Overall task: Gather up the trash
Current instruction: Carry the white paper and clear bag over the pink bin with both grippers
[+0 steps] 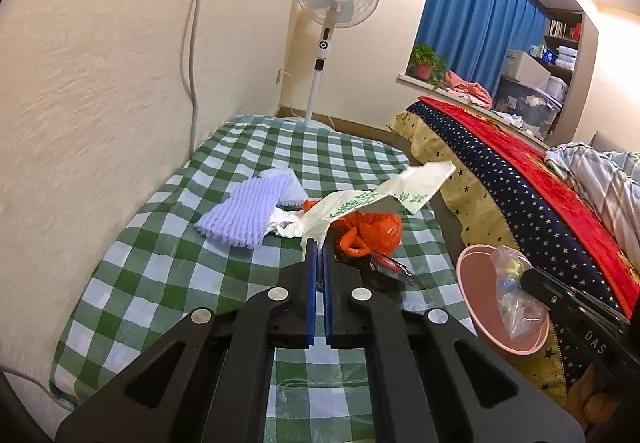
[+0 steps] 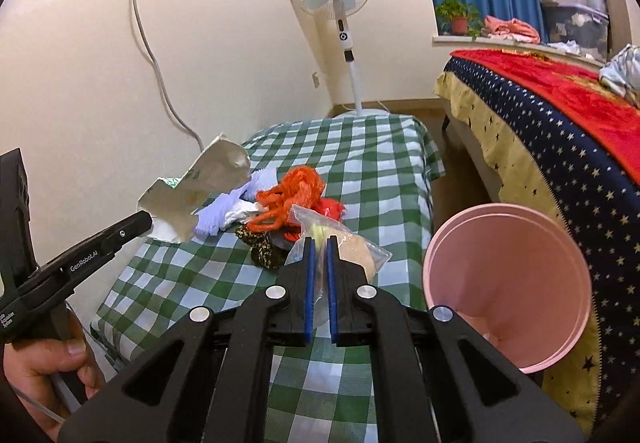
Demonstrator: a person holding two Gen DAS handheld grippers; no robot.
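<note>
Bedroom, cream wall, low bed under a green-checked cover (image 1: 168,275); left wrist view: left gripper (image 1: 319,243) pinches one end of a cream paper wrapper (image 1: 384,195), which trails above the pile of orange bag (image 1: 372,231) and white foam netting (image 1: 244,211) mid-cover, pink bin (image 1: 468,283) off the right edge. Right wrist view: right gripper (image 2: 319,243) clamps a clear plastic bag (image 2: 360,249), pink bin (image 2: 508,291) just right of it. Best, I judge, to carry each piece over the rim before letting go, so the light wrapper cannot drift.

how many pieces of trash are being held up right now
2: a paper wrapper in the left hand-held gripper, a clear plastic bag in the right hand-held gripper.
</note>
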